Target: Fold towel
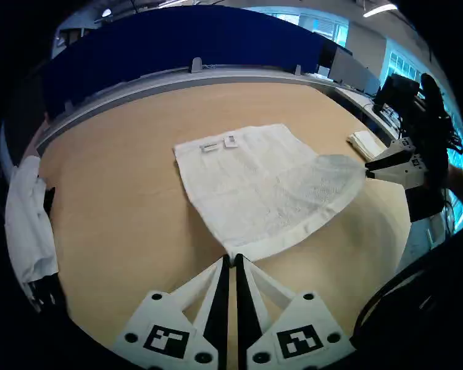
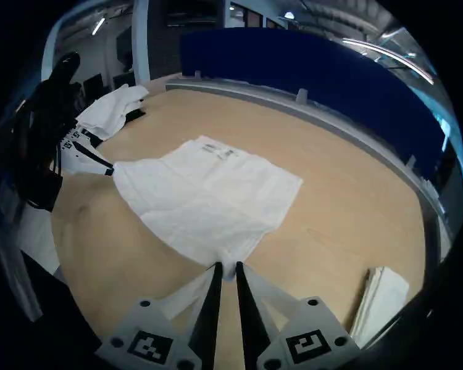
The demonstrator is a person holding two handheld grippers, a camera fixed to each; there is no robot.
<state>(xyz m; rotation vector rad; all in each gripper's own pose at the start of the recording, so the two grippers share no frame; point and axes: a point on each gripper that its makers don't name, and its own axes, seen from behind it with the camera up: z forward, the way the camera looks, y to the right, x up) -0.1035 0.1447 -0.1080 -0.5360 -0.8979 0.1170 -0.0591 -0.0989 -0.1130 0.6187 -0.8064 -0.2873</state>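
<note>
The left gripper [image 1: 231, 258] has its jaws clenched on one near corner of the white towel [image 1: 262, 185], the right gripper [image 2: 227, 266] has its jaws pinching the neighbouring corner, and the rest of the towel lies spread on the wooden counter [image 1: 120, 185].

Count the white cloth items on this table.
3: the towel mid-table; a rumpled cloth at the edge beside the left gripper; a folded stack beside the right gripper. The stack may hold several.
</note>
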